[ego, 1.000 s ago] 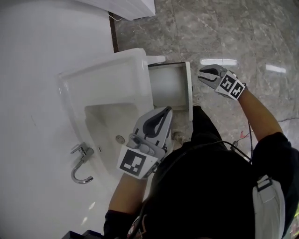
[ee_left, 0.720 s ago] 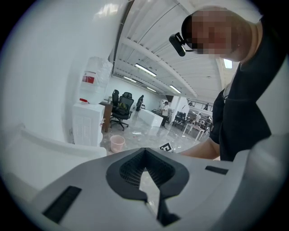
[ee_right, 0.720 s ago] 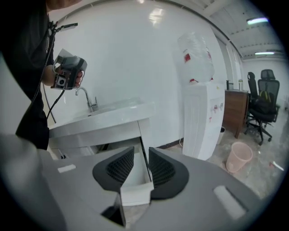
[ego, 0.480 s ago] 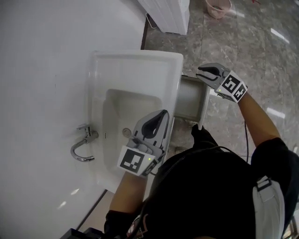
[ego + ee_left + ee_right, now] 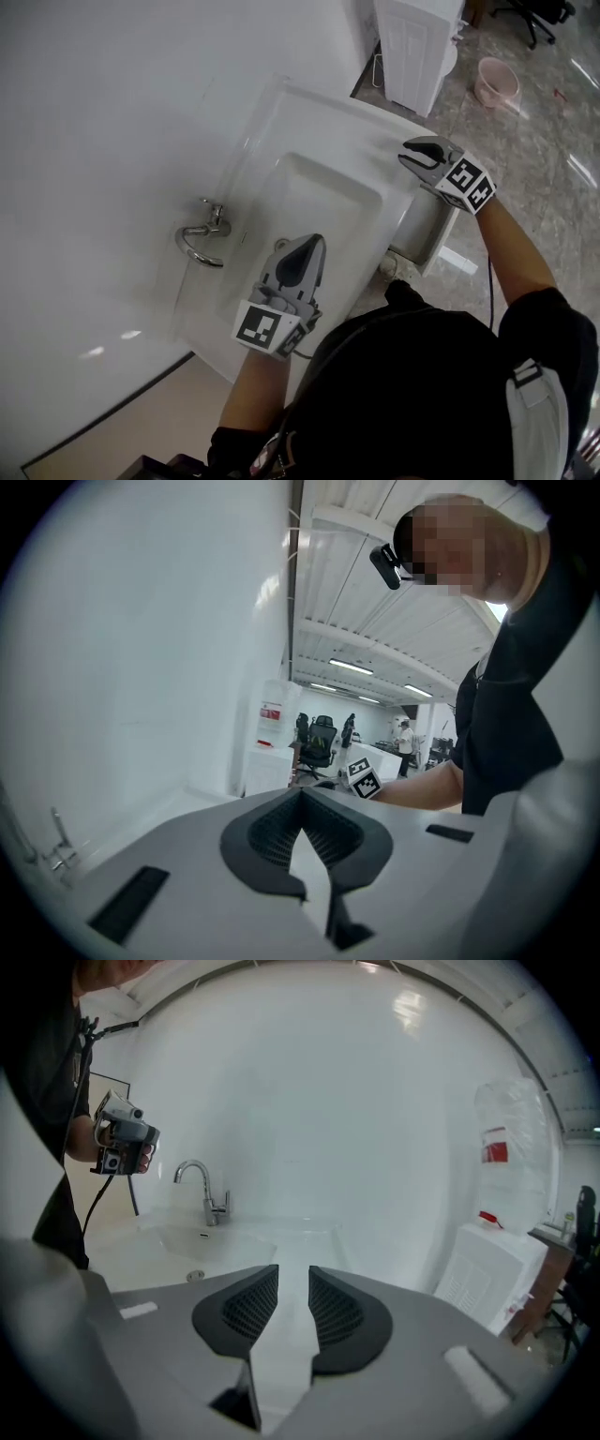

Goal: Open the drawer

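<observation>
Under the right end of the white washbasin [image 5: 281, 122] the drawer [image 5: 419, 225] stands pulled out, its grey inside partly showing. My right gripper [image 5: 409, 153] hovers above the basin's right corner, over the drawer, touching nothing. Its jaws [image 5: 293, 1269] are open with a narrow empty gap and look along the basin toward the faucet [image 5: 208, 1194]. My left gripper [image 5: 316, 244] hangs over the basin's front rim, shut, its tips [image 5: 301, 794] meeting on nothing. It sees the right gripper's marker cube [image 5: 364, 780].
A chrome faucet [image 5: 202, 234] stands on the basin's wall side, against a white wall. On the marble floor beyond are a white cabinet [image 5: 417, 47], a pink tub [image 5: 497, 80] and an office chair [image 5: 534, 14]. The person's dark torso fills the bottom right.
Both grippers have lifted. The right one went from beside the drawer front over the floor to above the basin's corner. The head view swung, and the drawer stays pulled out.
</observation>
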